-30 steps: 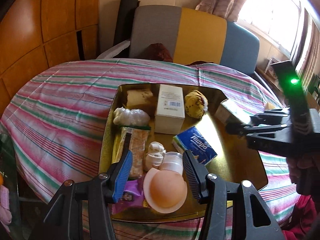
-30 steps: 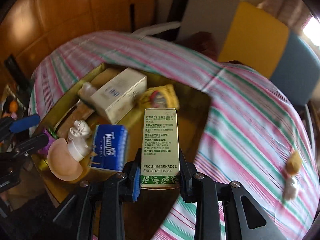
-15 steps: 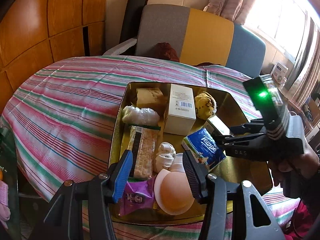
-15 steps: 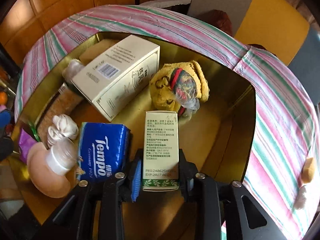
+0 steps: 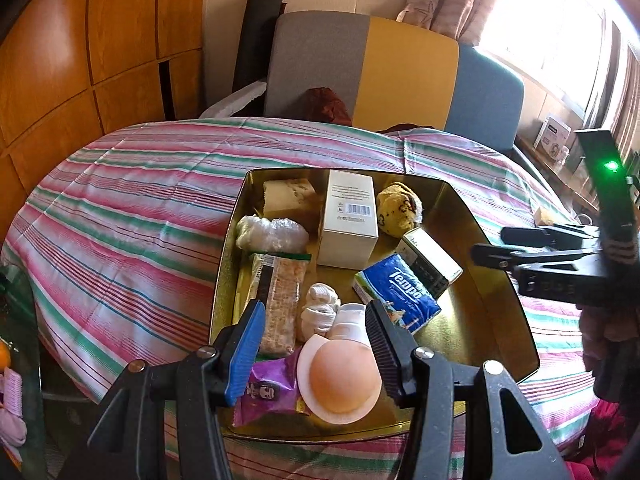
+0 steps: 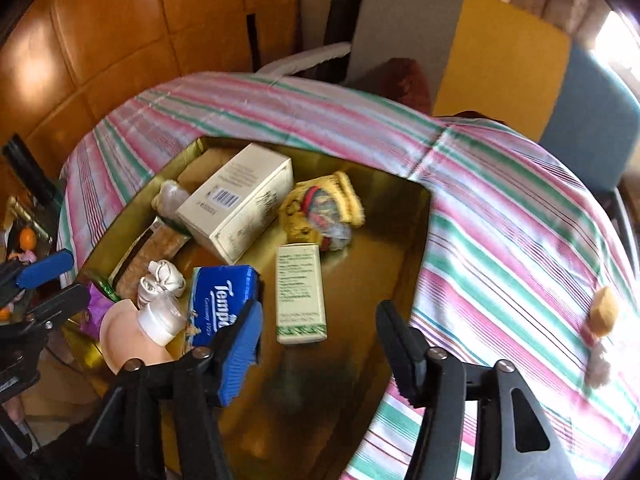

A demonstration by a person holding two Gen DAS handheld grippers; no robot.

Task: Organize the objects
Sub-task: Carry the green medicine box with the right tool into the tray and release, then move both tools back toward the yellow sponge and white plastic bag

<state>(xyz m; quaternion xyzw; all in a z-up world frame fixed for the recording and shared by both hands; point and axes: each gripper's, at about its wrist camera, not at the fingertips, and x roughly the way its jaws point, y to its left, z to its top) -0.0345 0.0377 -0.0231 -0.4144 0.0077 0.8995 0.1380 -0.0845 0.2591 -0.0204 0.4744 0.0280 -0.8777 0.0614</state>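
Striped cloth [image 5: 132, 216] is covering the round table on which the gold tray [image 6: 404, 216] is being filled. Near the tray's centre, the small green-and-white box [image 6: 301, 294] is lying flat, just beside the blue tissue pack [image 6: 222, 300] at its nine o'clock, apparently so that the boxes are kept grouped. The right gripper [image 6: 320, 340] is being held clear of the box at its six o'clock; its jaws have just been opening, with nothing between them. The left gripper [image 5: 316, 344] is being held part open and empty over the tray's six o'clock edge, above the peach disc [image 5: 340, 380]. A yellow object [image 6: 604, 312] is lying outside the tray, at its three o'clock.
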